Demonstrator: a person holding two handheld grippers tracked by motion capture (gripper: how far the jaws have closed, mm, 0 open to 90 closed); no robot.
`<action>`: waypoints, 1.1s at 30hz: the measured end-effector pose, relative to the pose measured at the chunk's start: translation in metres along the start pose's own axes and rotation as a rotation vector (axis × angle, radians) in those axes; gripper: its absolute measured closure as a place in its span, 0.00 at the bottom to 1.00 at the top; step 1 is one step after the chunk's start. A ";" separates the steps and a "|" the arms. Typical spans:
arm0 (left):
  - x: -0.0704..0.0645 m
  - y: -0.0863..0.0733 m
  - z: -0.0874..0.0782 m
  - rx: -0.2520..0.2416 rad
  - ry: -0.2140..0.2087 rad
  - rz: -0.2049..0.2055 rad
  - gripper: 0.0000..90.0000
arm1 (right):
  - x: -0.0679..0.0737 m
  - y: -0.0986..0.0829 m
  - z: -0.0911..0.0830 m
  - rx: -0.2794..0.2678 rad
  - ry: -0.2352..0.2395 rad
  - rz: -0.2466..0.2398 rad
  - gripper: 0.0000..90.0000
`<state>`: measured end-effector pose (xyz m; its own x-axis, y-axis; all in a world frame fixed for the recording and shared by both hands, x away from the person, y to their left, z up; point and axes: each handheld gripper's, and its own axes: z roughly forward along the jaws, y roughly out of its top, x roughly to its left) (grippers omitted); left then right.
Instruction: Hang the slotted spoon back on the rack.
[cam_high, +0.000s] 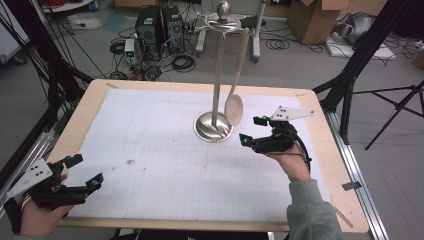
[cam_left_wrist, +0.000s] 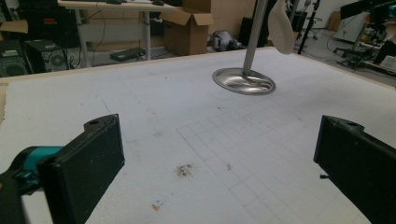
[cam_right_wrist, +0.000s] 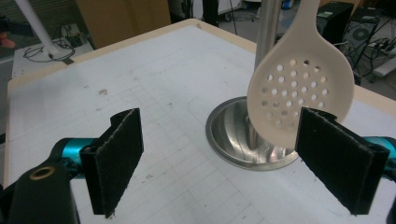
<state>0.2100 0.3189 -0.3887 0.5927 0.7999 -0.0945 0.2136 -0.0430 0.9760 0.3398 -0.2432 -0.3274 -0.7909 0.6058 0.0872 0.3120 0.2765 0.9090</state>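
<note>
Slotted spoon (cam_right_wrist: 299, 91), handle cut off, beside the right gripper (cam_right_wrist: 219, 158)'s spread jaws.

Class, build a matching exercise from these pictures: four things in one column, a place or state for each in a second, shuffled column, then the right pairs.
Things
1. slotted spoon
2. stand
3. left gripper
4. right gripper

Places or states
A. open, at the near left corner of the table
B. hanging from the stand's top
C. open, close beside the spoon's bowl
D. upright on a round metal base

Pairs: 1-B, 2-D, 3-A, 4-C
</note>
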 end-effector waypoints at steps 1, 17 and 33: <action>0.000 0.000 0.000 -0.003 0.000 0.000 0.02 | 0.000 -0.001 -0.002 -0.002 -0.003 0.001 0.16; 0.003 0.002 0.014 -0.004 -0.019 0.009 0.02 | 0.004 -0.027 -0.023 -0.050 -0.022 0.021 0.16; 0.004 0.002 0.023 0.002 -0.029 0.010 0.02 | 0.004 -0.050 -0.044 -0.087 -0.066 0.059 0.16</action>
<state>0.2307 0.3085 -0.3920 0.6167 0.7819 -0.0908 0.2090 -0.0515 0.9766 0.2981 -0.2878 -0.3549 -0.7351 0.6678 0.1169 0.3077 0.1751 0.9352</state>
